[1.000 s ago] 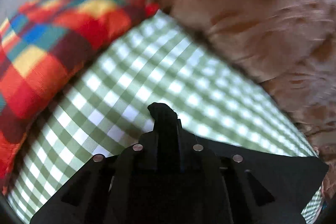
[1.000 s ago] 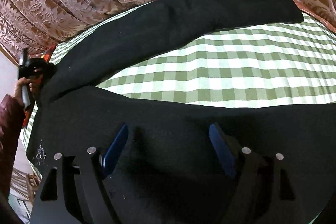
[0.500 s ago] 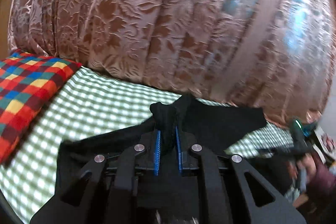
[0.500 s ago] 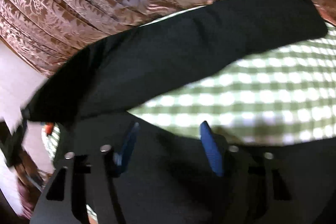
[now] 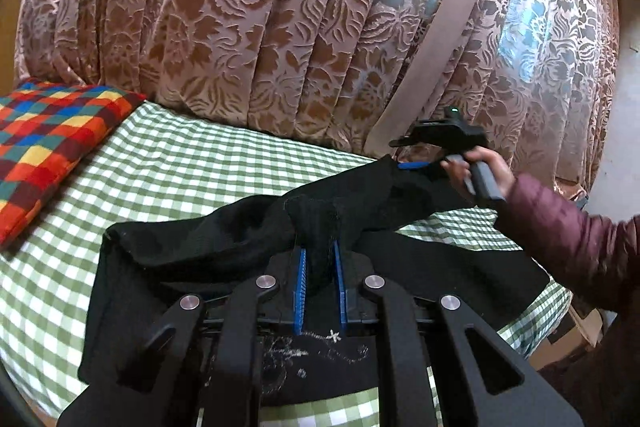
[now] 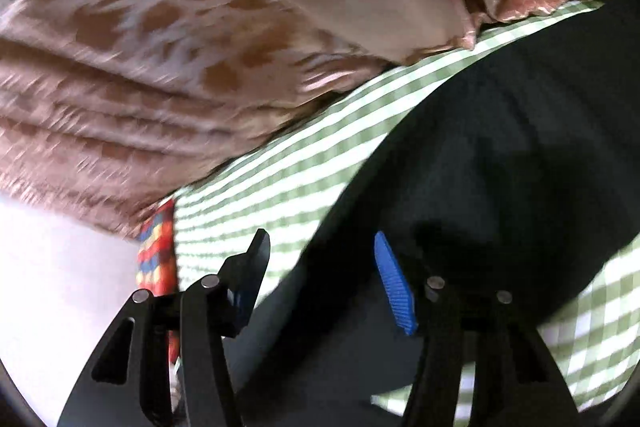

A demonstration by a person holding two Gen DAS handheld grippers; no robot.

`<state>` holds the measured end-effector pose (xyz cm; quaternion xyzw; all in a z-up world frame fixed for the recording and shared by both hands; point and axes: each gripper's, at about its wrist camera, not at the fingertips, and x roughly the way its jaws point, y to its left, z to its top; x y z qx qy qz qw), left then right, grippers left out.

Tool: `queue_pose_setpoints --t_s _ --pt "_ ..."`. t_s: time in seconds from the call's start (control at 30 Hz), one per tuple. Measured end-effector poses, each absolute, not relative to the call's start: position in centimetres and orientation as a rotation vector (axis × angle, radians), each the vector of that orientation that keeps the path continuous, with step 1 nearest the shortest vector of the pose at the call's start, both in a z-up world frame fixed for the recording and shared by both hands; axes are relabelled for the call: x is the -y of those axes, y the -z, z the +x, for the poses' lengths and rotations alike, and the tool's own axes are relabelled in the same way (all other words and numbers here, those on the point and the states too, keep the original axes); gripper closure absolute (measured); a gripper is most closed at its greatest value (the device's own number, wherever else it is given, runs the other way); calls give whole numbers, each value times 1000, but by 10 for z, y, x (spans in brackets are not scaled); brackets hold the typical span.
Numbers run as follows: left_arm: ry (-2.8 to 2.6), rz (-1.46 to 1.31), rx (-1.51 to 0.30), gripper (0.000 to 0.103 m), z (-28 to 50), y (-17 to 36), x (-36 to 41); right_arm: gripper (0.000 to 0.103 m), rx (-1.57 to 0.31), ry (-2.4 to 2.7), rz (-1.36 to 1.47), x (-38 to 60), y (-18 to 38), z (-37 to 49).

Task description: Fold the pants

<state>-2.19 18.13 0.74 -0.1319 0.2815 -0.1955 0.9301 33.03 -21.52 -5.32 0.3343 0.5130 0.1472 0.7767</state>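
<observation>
A: Left wrist view first. Saw the left gripper [image 5: 319, 263] pinching a bunched fold of the black fabric pants [image 5: 224, 239] between its blue pads [image 5: 301, 277], pressed close on the cloth. Pants draped across the green-and-white checked bedsheet [image 5: 180, 167], one leg stretched toward the right gripper [image 5: 412, 165], which was held in a hand [image 5: 478, 169] with a maroon puffer sleeve [image 5: 568, 227].

B: Noted the edges?

A: Left edge of the pants folded over and lying well short of the multicoloured checked pillow [image 5: 48, 139]. Wide strip of bare sheet between the pants and the brown floral curtain [image 5: 320, 19] behind. White chalk-like marks [image 5: 316, 347] seen on the cloth near the bottom.

B: Right wrist view?

A: Blurred. Right gripper [image 6: 320, 267] spread wide, blue pad [image 6: 394, 287] exposed, nothing between the fingers. Black pants [image 6: 500, 167] filled the right side, their curved edge running just under the right finger. Checked sheet [image 6: 300, 163] lay open to the left of that edge, up to the curtain [image 6: 160, 47]. Corner of the pillow [image 6: 156, 255] glimpsed beside the left finger.

B: From the left view, right gripper open or closed?

A: Couldn't tell from there; too small.
</observation>
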Motion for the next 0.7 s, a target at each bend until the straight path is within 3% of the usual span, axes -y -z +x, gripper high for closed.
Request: queue_pose_setpoints --t_s 0.07,0.1,0.13,0.47,0.7 --pt "384 -278 -585 92 -21 -4 -185 67 -1141 -259 723 218 66 344" --pt "379 -284 -587 92 -20 -3 -188 88 -1156 -244 717 219 72 348" --pt "354 -292 -589 92 -15 -2 -195 93 -1153 -233 704 220 74 349" --pt "17 -315 -469 92 77 -37 -282 95 -895 -491 602 242 -9 251" --pt "7 -377 -486 92 43 -19 -305 95 -867 -640 503 245 -8 121"
